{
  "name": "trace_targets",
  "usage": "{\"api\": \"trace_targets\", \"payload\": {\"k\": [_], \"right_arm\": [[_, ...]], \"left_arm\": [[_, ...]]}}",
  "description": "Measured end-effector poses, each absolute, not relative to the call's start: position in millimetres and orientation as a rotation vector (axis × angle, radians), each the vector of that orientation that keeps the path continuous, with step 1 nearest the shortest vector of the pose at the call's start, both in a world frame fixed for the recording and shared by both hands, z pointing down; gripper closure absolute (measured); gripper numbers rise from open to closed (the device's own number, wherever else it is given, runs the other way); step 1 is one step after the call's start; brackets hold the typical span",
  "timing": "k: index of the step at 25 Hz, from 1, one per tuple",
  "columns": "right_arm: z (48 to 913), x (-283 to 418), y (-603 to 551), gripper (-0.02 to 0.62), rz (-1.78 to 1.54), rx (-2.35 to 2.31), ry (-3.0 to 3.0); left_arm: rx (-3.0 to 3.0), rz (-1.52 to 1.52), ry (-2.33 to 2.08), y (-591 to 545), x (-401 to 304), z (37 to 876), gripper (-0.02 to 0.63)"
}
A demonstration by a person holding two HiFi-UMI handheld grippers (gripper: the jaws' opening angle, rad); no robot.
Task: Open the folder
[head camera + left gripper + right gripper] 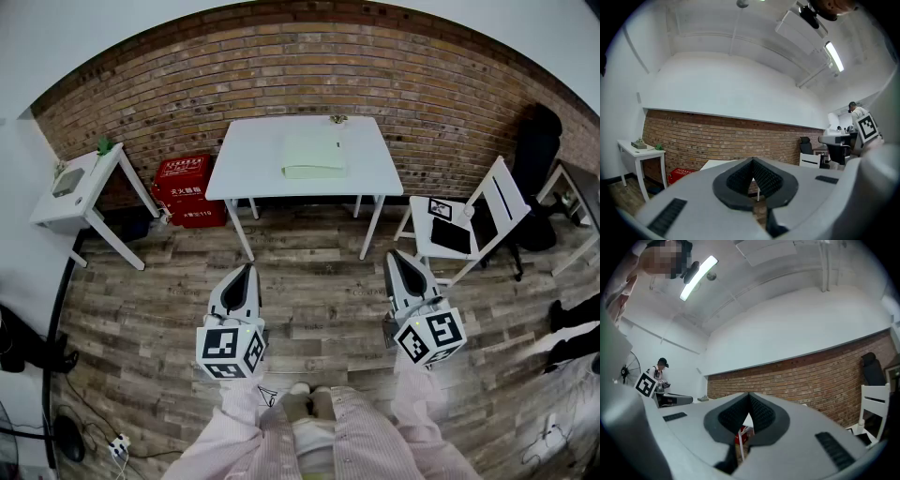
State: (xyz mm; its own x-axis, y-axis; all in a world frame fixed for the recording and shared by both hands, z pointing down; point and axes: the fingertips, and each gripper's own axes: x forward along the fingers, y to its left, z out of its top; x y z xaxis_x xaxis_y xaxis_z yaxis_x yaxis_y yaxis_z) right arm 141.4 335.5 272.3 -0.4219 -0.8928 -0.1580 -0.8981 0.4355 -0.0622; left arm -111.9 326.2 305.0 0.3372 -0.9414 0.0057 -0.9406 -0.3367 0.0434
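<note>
well ahead, closed folder [314, 155] flat on white table [248, 164]

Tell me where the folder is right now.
At top centre of the head view, the pale green folder lies closed near the middle of the white table, which stands against the brick wall.

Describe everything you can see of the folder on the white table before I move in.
The folder is a thin, pale greenish-cream rectangle, apparently card or plastic. It lies flat and closed near the middle of the white table, its longer side running across the head view, with a layered edge along the near side. Only the tabletop touches it. The left hand-held gripper and the right hand-held gripper are well short of the table.
</note>
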Motion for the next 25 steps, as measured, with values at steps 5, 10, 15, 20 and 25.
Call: {"api": "trace_targets", "payload": {"k": [5,10,15,20,25], "right_arm": [[275.3,143.6,331.8,0.594,0.039,-1.592,2.516],[278.7,151.8,325.8,0.592,0.013,-1.615,2.492],[282.5,159.8,321.3,0.592,-0.105,-1.513,2.467],[296.8,167.2,310.0,0.592,-0.119,-1.564,2.492],[307.7,167.5,300.1,0.582,-0.142,-1.562,2.521]], "left_arm": [[2.536,-0.022,-1.779,322.2,-111.2,306.9,0.611],[2.552,-0.007,-1.756,317.2,-103.7,309.6,0.611],[2.559,-0.014,-1.747,313.1,-94.0,312.4,0.611],[2.539,-0.015,-1.738,305.4,-87.6,319.7,0.609],[2.513,-0.021,-1.755,301.0,-88.1,326.2,0.571]]}}
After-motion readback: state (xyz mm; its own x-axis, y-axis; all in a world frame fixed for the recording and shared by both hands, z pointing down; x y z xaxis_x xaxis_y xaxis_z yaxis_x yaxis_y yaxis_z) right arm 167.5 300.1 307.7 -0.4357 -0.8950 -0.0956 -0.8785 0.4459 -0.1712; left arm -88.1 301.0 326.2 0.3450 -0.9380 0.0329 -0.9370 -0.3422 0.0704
